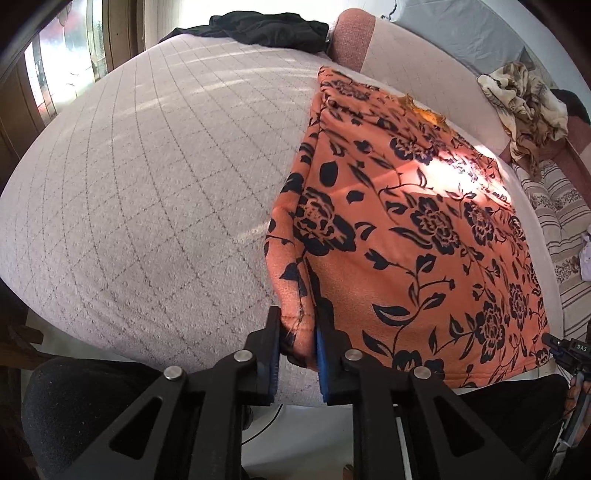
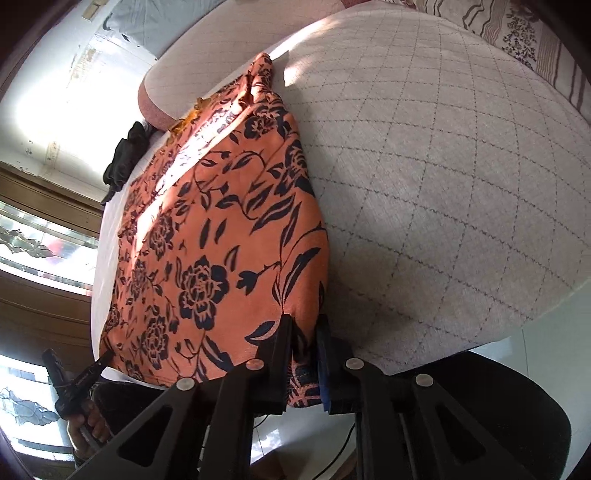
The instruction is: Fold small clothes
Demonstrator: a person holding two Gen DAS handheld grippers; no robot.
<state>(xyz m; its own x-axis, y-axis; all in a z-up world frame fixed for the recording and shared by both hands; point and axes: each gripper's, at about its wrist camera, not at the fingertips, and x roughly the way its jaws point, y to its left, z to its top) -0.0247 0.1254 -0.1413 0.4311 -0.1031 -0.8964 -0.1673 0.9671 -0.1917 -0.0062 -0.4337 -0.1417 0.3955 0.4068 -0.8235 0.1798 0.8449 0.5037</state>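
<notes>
An orange garment with a dark floral print [image 1: 413,229] lies spread on the quilted pale mattress [image 1: 147,184]. My left gripper [image 1: 297,332] is shut on the garment's near left corner at the mattress's front edge. My right gripper [image 2: 304,343] is shut on the garment's [image 2: 207,236] near right corner, also at the front edge. The right gripper also shows at the far right of the left wrist view [image 1: 561,350], and the left gripper at the lower left of the right wrist view [image 2: 81,380]. The garment's far end is bunched near the headboard.
A black cloth [image 1: 266,29] lies at the far end of the mattress. A beige patterned cloth [image 1: 524,99] and a striped bedcover [image 1: 557,214] lie to the right. A pink headboard cushion [image 1: 351,40] stands behind. Windows [image 2: 40,243] are at the left.
</notes>
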